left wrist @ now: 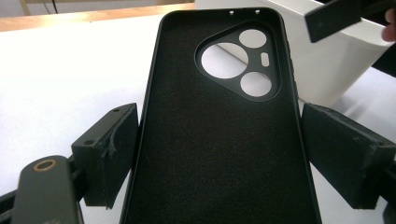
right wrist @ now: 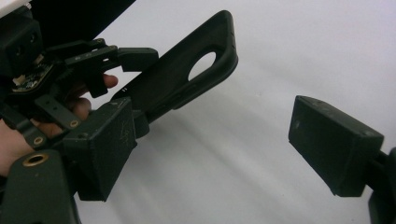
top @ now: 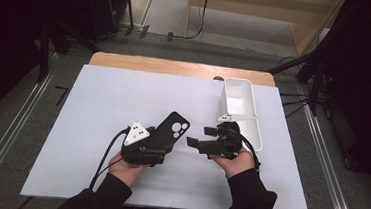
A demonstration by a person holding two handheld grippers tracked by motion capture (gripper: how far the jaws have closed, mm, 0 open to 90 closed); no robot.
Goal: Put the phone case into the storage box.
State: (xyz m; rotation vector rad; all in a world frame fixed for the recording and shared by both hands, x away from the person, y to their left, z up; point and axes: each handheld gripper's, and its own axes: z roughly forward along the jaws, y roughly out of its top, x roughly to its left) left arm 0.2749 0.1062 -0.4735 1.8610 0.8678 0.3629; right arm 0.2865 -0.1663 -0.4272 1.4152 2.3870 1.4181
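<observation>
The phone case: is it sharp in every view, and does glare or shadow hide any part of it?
High view: phone case small, soft, readable. Left gripper view: sharp, felt lining evenly lit, no glare. Right gripper view: slightly blurred and dark, its edge detail lost against the bright table.

Surface [top: 96,127]: white sheet over a wooden top, wood strip [top: 176,66] bare along the far edge. Floor [top: 65,75]: grey carpet, metal rails [top: 10,136] either side. Beyond: pale wooden panelling [top: 261,10], black cable [top: 200,20], dark stands [top: 48,38]. Sides of the room in shadow.
</observation>
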